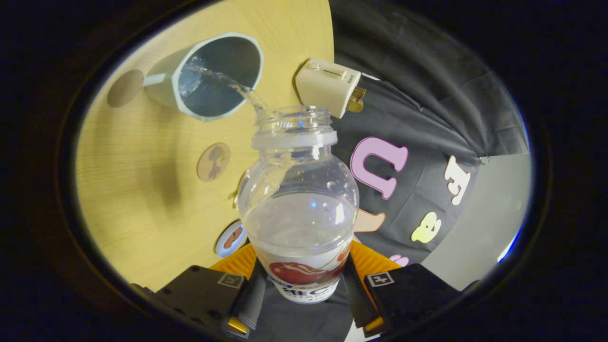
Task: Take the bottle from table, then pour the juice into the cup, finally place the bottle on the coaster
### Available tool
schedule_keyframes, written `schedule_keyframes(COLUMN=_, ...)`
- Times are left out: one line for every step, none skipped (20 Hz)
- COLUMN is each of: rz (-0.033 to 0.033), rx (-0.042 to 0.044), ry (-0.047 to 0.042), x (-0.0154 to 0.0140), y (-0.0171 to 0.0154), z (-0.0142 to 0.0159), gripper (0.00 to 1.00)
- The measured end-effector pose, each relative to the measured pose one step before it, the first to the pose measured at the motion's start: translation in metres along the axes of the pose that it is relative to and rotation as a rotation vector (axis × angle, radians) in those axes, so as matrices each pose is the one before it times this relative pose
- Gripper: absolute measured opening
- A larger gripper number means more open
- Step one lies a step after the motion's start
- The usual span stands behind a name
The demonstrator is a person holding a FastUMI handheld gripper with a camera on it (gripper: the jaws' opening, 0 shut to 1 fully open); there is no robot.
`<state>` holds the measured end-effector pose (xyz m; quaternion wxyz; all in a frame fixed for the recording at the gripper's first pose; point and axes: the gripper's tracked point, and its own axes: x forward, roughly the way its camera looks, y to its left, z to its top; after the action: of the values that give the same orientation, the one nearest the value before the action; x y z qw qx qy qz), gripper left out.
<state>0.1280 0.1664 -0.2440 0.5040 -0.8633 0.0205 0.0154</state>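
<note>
Clear plastic bottle (pixel 299 199): label with red cherries, lettering cut off and unreadable. Cream rectangular plug-shaped device (pixel 327 85): small dark word, too small to read. Gripper (pixel 304 285) blocks: square markers, one showing a plus-like sign.

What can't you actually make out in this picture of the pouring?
- Level inside the cup: its own wall hides it, gripper view.
- Lower bottle: covered by the gripper fingers pressing both sides.
- Round disc beside the bottle: partly hidden.
- Toaster: too tilted to judge.
</note>
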Motion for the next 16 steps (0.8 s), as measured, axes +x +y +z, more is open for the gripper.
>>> schedule_keyframes(rz=-0.00952, rx=-0.01452, ry=-0.00456, x=0.00058, y=-0.00253, z=0.00164, gripper=0.78)
schedule_keyframes(rz=-0.0078, rx=-0.01554, ry=-0.0073, x=0.00056, y=-0.00187, z=0.00168, gripper=0.78)
schedule_keyframes(rz=-0.00613, rx=-0.01355, ry=-0.00573, x=0.0001, y=-0.00197, z=0.00121, gripper=0.78)
schedule_keyframes(rz=-0.00585, rx=-0.00937, ry=-0.00566, x=-0.00115, y=-0.0019, z=0.00103, gripper=0.78)
schedule_keyframes(rz=-0.00608, rx=-0.01053, ry=-0.00466, x=-0.00074, y=-0.00124, z=0.00098, gripper=0.78)
schedule_keyframes(rz=-0.00623, rx=-0.01076, ry=-0.00385, x=-0.00095, y=-0.00173, z=0.00113, gripper=0.78)
schedule_keyframes(rz=-0.00619, rx=-0.01147, ry=-0.00278, x=0.00111, y=-0.00179, z=0.00115, gripper=0.78)
schedule_keyframes(rz=-0.0009, rx=-0.01235, ry=-0.00576, x=0.00031, y=0.00003, z=0.00144, gripper=0.78)
schedule_keyframes(rz=-0.00332, rx=-0.01512, ry=0.00215, x=-0.00044, y=-0.00039, z=-0.00051, gripper=0.78)
schedule_keyframes(rz=-0.00537, rx=-0.00956, ry=-0.0018, x=-0.00031, y=-0.00143, z=0.0004, gripper=0.78)
schedule_keyframes(rz=-0.00019, rx=-0.00495, ry=0.00083, x=-0.00083, y=0.00018, z=0.00019, gripper=0.78)
schedule_keyframes(rz=0.00282, rx=-0.00542, ry=0.00161, x=-0.00061, y=0.00003, z=-0.0007, gripper=0.78)
schedule_keyframes(rz=-0.0078, rx=-0.00918, ry=0.00255, x=-0.00058, y=-0.00223, z=-0.0002, gripper=0.78)
schedule_keyframes(rz=-0.01149, rx=-0.01119, ry=-0.00241, x=-0.00032, y=-0.00251, z=0.00091, gripper=0.78)
schedule_keyframes(rz=-0.00592, rx=-0.00712, ry=-0.00178, x=-0.00014, y=-0.00065, z=0.00055, gripper=0.78)
schedule_keyframes(rz=-0.00046, rx=-0.0054, ry=-0.00084, x=0.00001, y=-0.00019, z=-0.00018, gripper=0.78)
